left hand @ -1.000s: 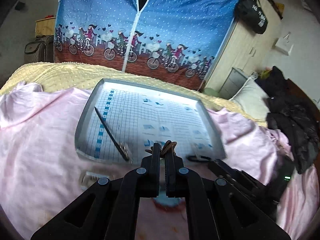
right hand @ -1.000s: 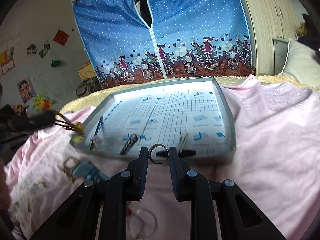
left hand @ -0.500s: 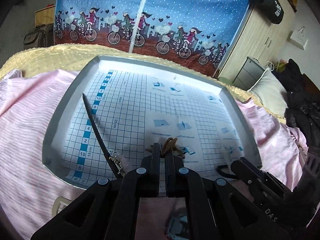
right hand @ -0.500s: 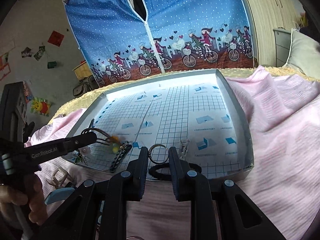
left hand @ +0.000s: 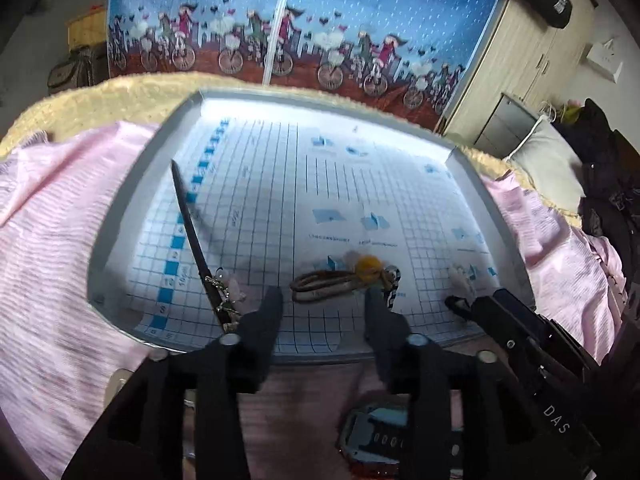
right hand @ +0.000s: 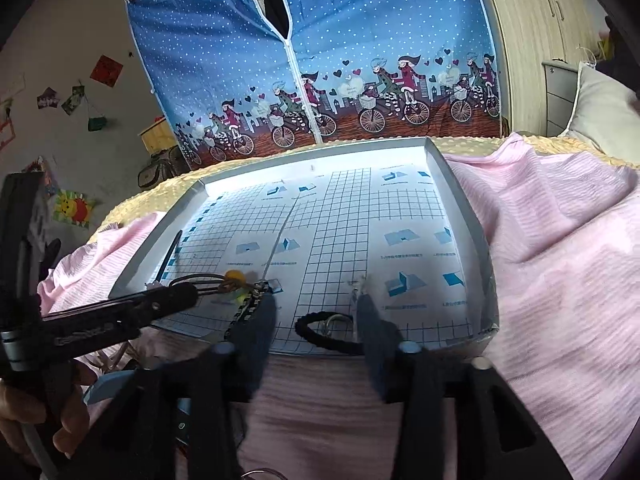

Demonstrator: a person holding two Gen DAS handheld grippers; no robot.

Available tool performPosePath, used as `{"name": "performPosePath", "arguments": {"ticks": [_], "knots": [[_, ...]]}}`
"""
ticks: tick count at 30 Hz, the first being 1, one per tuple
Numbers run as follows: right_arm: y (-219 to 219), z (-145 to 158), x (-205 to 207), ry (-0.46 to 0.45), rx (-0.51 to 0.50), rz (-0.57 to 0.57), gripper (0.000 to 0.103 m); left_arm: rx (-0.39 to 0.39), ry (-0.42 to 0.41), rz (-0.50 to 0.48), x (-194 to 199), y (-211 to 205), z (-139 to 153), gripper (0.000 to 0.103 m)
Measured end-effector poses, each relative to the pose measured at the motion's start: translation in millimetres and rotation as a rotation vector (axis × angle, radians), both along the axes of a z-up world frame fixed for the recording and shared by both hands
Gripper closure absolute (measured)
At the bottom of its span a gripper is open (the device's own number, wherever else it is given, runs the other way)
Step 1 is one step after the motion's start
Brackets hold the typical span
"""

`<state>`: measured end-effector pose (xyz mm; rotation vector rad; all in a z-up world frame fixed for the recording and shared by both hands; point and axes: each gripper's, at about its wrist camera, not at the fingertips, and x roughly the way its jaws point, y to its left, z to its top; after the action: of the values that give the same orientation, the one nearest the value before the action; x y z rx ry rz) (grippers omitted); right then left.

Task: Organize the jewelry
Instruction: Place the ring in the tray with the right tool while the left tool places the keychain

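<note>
White "DAS" lettering — right gripper [left hand: 560, 380]

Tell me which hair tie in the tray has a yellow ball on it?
The brown looped hair tie; the plain black braided hair tie near the tray's front edge has none.

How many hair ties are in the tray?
2: a brown hair tie with a yellow bobble, front middle of the tray; a black hair tie at its front edge. Others may be hidden.
</note>
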<state>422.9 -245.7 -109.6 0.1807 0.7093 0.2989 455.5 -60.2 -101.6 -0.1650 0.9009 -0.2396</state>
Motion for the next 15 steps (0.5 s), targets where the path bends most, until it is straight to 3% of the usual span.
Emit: {"name": "performPosePath", "arguments": {"ticks": [4, 8, 11, 14, 15], "knots": [[-7, 9, -5, -0.023, -0.005, -0.017, 0.056, -0.024, -0.060, 0.028, -12, 6, 14, 0.038], [-18, 29, -19, -0.100, -0.022, -0.056, 0.032, -0.064, -0.188, 0.073, -36, 18, 43, 0.022], [-27, 47, -30, -0.147, 0.010, -0.065, 0.019, -0.059, -0.248, 0.072, -53, 19, 65, 0.020], [-32, 64, -46, -0.191, 0.023, -0.055, 0.002, -0.049, -0.239, 0.063, -69, 20, 84, 0.020], [-32, 70, -53, -0.208, 0.023, -0.051, 0.000, -0.052, -0.236, 0.069, -74, 21, 88, 0.020]]}}
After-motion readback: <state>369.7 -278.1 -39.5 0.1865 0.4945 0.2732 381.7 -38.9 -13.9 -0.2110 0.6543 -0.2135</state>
